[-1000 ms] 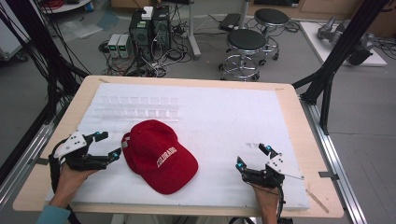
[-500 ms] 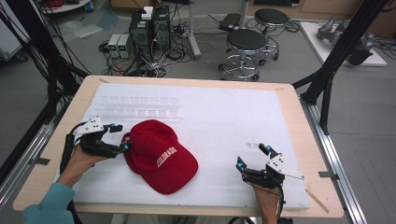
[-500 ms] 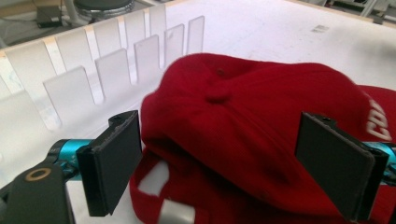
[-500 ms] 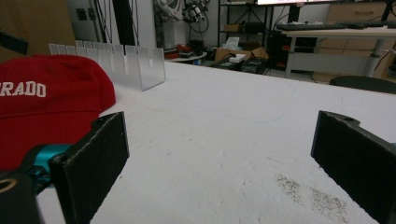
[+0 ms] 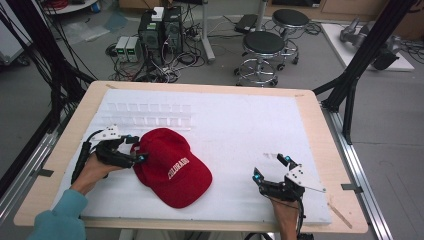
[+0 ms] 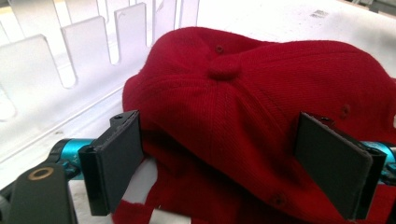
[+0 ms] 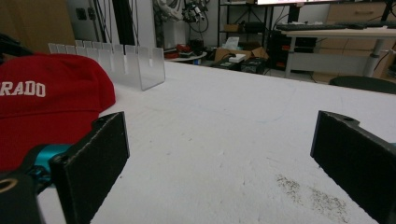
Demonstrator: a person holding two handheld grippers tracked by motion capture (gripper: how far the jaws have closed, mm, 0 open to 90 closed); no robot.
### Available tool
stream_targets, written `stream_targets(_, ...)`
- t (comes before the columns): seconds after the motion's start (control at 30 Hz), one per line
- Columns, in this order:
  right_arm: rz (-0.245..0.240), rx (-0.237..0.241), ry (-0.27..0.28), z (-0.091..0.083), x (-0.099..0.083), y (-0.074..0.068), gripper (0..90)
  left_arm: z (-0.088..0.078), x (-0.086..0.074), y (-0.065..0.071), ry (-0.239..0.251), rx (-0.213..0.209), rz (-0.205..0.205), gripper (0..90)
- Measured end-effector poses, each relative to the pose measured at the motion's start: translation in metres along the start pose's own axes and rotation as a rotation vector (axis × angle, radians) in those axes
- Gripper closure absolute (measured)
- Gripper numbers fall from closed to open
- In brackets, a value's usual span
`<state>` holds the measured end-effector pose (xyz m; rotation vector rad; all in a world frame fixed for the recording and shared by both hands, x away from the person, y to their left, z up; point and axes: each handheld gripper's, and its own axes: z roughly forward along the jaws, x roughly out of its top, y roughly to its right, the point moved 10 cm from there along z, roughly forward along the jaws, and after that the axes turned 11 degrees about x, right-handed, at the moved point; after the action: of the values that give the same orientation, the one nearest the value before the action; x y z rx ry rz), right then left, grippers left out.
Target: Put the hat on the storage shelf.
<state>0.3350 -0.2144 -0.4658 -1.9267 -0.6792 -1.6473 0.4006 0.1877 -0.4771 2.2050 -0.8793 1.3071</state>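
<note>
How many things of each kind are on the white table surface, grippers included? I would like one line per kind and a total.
Red cap: 1
Clear slotted rack: 1
Grippers: 2, the left gripper open at the cap's back edge, the right gripper open over the bare white surface
Total: 4

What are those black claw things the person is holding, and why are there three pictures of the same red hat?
They are grabbing tools, one in each hand. The top picture looks down from above the table. The left gripper sits at the back of the red cap, its jaws open on either side, not squeezing yet. The right gripper waits open over the white mat, holding nothing. The other two pictures come from small cameras riding on each gripper. A clear plastic rack stands behind the cap.
</note>
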Motion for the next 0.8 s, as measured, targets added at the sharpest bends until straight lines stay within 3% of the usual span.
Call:
stream_targets(0.17, -0.003, -0.001, 0.0, 0.0, 0.0, 0.0, 3.2, 0.005, -0.003, 0.002, -0.016, -0.019, -0.005, 16.5)
stream_targets(0.37, -0.005, -0.002, -0.005, 0.001, 0.0, 0.001, 3.2, 0.01, -0.005, 0.009, -0.023, -0.043, 0.031, 30.6)
stream_targets(0.63, -0.001, -0.003, -0.011, 0.001, -0.001, 0.0, 3.3, 0.007, -0.005, 0.018, -0.026, -0.1, 0.039, 63.9)
stream_targets(0.67, -0.002, -0.004, -0.011, 0.001, -0.001, 0.001, 3.3, 0.007, -0.003, 0.02, -0.017, -0.106, 0.043, 75.3)
stream_targets(0.7, -0.002, -0.004, -0.011, 0.001, -0.001, 0.001, 3.3, 0.007, -0.002, 0.022, -0.014, -0.108, 0.049, 75.3)
stream_targets(0.73, 0.003, -0.004, -0.015, 0.001, -0.001, 0.0, 3.3, 0.006, -0.001, 0.023, -0.008, -0.113, 0.054, 83.2)
stream_targets(0.8, -0.005, -0.003, -0.014, 0.002, -0.001, 0.001, 3.3, 0.006, 0.002, 0.026, -0.002, -0.103, 0.042, 84.5)
